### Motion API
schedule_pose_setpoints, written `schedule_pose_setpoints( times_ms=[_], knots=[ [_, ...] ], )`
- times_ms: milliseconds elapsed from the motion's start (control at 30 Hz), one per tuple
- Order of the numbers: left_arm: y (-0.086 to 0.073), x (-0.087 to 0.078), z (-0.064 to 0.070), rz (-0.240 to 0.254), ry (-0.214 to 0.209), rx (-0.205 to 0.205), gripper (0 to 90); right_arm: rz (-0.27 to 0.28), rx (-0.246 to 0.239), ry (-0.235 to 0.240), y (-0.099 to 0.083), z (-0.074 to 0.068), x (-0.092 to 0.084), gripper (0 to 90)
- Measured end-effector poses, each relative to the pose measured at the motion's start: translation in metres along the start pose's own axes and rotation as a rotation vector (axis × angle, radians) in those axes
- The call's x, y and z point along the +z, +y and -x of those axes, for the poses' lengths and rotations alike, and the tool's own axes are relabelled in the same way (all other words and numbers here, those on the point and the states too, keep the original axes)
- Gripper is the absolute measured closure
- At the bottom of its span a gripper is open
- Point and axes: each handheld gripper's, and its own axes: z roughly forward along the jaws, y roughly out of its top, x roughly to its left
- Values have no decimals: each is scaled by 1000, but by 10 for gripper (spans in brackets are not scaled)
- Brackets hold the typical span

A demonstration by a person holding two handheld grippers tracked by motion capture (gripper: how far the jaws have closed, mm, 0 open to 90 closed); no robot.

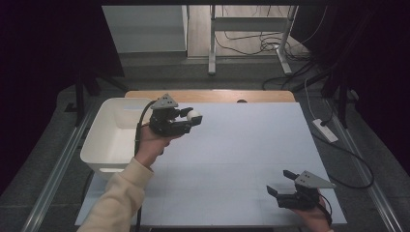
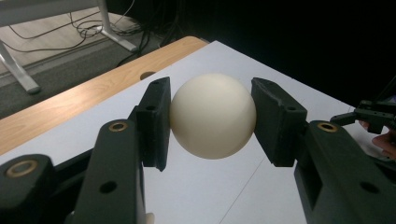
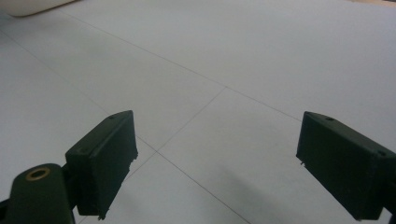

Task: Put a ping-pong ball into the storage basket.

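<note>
Count: one cream ball [image 2: 213, 115], one white bin [image 1: 112, 135], two grippers, one white table [image 1: 241, 145].

My left forearm, in a cream sleeve [image 1: 121, 198], comes up from the bottom edge of the high view. That hand holds the left gripper [image 1: 193, 117] raised above the table, just beside the bin's right wall, jaws pointing right and roughly level.

Left gripper pinches the ball. In the left gripper view both pads press on it, one on each side, ball centred between them and clear of the table surface.

My right hand sits low at the near right corner of the table, well apart from the ball. Right gripper [image 1: 281, 183] points left, jaws spread wide. Right gripper view: bare table surface between the pads [image 3: 107, 158], nothing held or touched.
</note>
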Motion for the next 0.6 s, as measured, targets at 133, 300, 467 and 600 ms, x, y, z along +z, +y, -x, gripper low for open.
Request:
schedule_pose_setpoints(
  times_ms=[133, 300, 467, 600],
  knots=[
    [-1, -6, -2, 8, 7, -7, 506, 0, 1, 0, 0, 0, 0, 123],
    [-1, -12, -4, 13, 19, -9, 506, 2, 1, 2, 0, -1, 0, 123],
    [-2, -17, -5, 17, 25, -10, 506, 1, 1, 1, 0, -1, 0, 123],
    [-2, -20, -6, 20, 30, -12, 506, 1, 1, 0, 0, -1, 0, 123]
  ],
)
